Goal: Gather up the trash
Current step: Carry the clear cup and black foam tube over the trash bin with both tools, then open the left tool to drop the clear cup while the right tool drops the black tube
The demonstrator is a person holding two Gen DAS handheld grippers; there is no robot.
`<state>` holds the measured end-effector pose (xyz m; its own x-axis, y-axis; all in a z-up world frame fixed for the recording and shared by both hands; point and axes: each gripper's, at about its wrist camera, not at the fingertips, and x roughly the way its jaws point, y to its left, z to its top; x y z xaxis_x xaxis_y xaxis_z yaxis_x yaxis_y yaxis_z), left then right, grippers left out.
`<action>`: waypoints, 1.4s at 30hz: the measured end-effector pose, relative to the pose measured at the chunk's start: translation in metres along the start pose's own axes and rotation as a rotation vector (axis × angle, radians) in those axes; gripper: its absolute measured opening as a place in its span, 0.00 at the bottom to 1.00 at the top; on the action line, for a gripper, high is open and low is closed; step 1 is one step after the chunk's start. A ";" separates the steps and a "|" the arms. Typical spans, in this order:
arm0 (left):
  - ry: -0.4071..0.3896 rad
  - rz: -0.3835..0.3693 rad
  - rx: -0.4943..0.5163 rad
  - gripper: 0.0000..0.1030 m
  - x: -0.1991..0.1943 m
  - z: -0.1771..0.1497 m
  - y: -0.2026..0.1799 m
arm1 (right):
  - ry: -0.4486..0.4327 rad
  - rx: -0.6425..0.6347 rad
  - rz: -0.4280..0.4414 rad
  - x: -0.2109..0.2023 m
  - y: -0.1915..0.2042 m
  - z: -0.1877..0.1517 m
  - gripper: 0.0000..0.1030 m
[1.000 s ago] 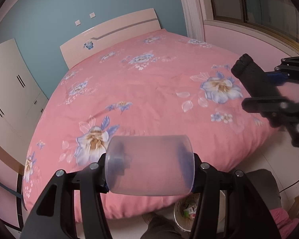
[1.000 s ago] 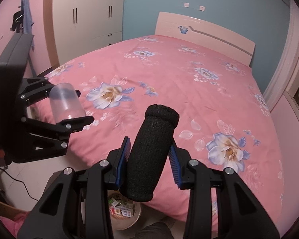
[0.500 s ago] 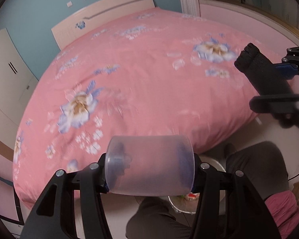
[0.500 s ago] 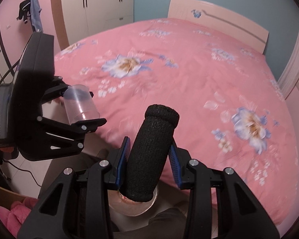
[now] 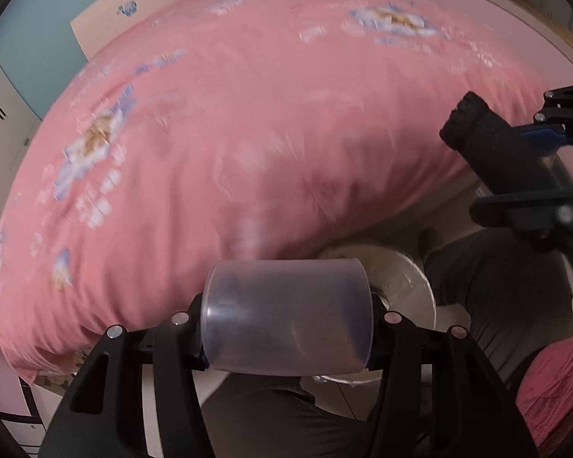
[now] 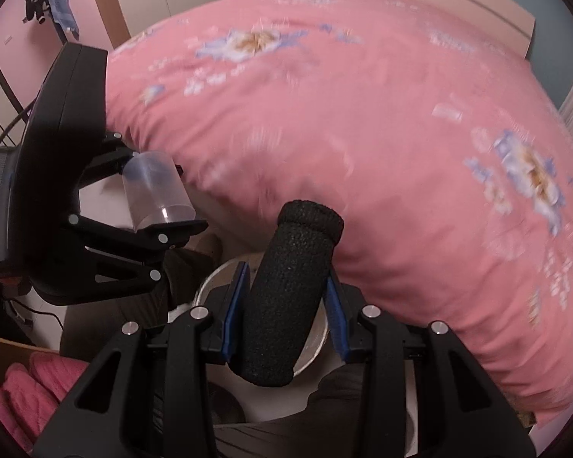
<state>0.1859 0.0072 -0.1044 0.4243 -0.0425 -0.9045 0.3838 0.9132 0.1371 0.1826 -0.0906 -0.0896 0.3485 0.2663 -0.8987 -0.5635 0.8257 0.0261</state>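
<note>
You are bringing both loads down over the white bin (image 5: pixel 420 286) on the floor at the foot of the pink flowered bed (image 5: pixel 248 133). To do this step well, be lining each piece up over the bin's mouth before you let the tongs go, and be keeping the two tools apart so they are not knocking each other at the rim. The bin is sitting close to your legs (image 5: pixel 496 286) and tight against the hanging bedcover, so be coming in from above rather than from the side.

Your left tongs (image 5: pixel 286 328) are gripping a clear plastic cup (image 5: pixel 286 316) sideways, pads pressing on its two ends. It is translucent, smooth and thin-walled, so it is probably light and springy; be releasing it low, or it may be bouncing off the rim. In the left wrist view it is covering part of the bin's opening.

Your right tongs (image 6: pixel 284 313) are clamping narrowly on a black foam tube (image 6: pixel 286 294), which is standing tilted between the blue pads. It is looking soft, rough-surfaced and long, with its lower end hanging over the bin (image 6: pixel 206 286). I would be judging it likely to be tipping as it drops, so be pointing that lower end into the middle of the opening first.
</note>
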 end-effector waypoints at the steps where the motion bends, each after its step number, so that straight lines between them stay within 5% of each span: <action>1: 0.011 -0.005 0.001 0.54 0.006 -0.003 -0.002 | 0.016 -0.002 0.004 0.007 0.001 -0.004 0.38; 26: 0.293 -0.131 0.047 0.54 0.148 -0.068 -0.054 | 0.347 0.032 0.122 0.165 0.001 -0.086 0.38; 35: 0.380 -0.159 0.011 0.54 0.192 -0.075 -0.056 | 0.432 0.087 0.163 0.216 -0.009 -0.098 0.38; 42: 0.470 -0.210 -0.106 0.54 0.233 -0.076 -0.045 | 0.486 0.136 0.195 0.246 -0.018 -0.106 0.38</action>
<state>0.2056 -0.0127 -0.3520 -0.0760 -0.0648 -0.9950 0.3251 0.9418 -0.0861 0.1989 -0.0930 -0.3575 -0.1575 0.1865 -0.9697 -0.4698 0.8496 0.2397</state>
